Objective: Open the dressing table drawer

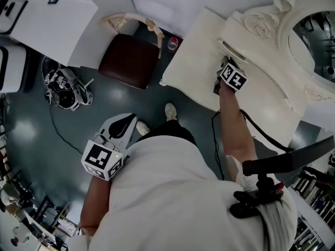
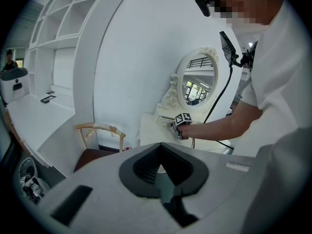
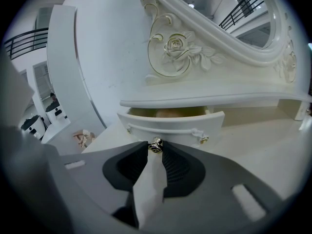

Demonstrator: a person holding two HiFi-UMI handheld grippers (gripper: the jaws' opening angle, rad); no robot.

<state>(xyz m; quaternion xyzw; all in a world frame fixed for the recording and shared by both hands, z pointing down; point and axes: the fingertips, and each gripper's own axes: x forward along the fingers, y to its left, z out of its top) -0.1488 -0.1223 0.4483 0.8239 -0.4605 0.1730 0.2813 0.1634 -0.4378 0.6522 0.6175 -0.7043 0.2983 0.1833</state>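
Note:
The small cream drawer [image 3: 173, 123] under the carved mirror shelf stands pulled out a little, with a dark gap above its front. My right gripper [image 3: 155, 148] is shut on its small metal knob [image 3: 155, 145]. In the head view that gripper [image 1: 225, 67] reaches over the cream dressing table [image 1: 191, 46] to the drawer [image 1: 230, 50]. My left gripper [image 1: 125, 123] hangs low by the person's body, away from the table, with its jaws together and nothing in them. From the left gripper view [image 2: 158, 147] I see the right gripper [image 2: 178, 126] at the table [image 2: 151, 128].
A dark-seated chair [image 1: 128, 60] with a cream frame stands left of the table, a small red bottle [image 1: 172, 43] beside it. Black-and-white gear [image 1: 65, 88] lies on the grey floor. A white desk [image 1: 52, 14] is at the upper left. An oval mirror [image 1: 314, 41] rises behind the drawer.

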